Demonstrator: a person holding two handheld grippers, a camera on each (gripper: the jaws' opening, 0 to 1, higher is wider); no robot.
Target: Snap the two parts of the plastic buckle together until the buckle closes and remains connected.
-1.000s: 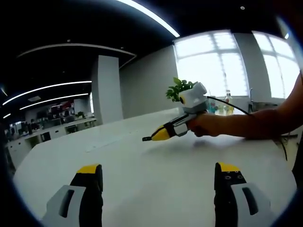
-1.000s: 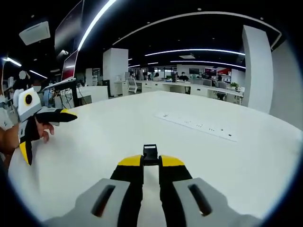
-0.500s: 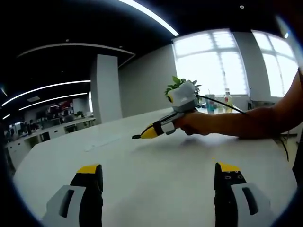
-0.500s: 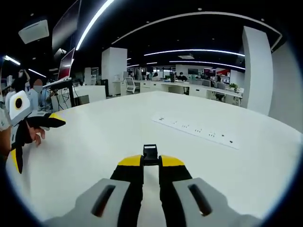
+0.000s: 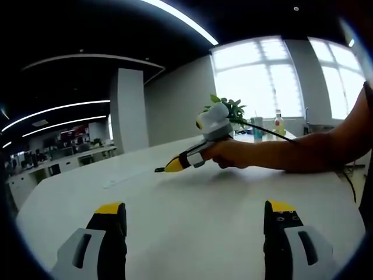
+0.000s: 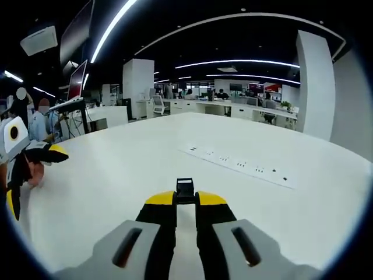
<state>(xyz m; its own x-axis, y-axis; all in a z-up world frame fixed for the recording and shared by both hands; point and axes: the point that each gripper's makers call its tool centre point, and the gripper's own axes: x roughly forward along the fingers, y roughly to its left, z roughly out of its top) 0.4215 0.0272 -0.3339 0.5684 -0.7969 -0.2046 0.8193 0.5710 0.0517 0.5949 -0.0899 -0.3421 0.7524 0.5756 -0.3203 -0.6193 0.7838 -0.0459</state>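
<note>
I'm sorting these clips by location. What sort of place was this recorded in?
Most likely an open-plan office. A large white table carries a built-in power socket strip, rows of desks with monitors fill the background under long ceiling light strips, and big windows stand behind a potted plant.

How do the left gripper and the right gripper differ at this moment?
The left gripper has its jaws spread wide and holds nothing; the right gripper is shut on a small black buckle part. The left one hangs above bare white table. Both have yellow-tipped black jaws.
</note>
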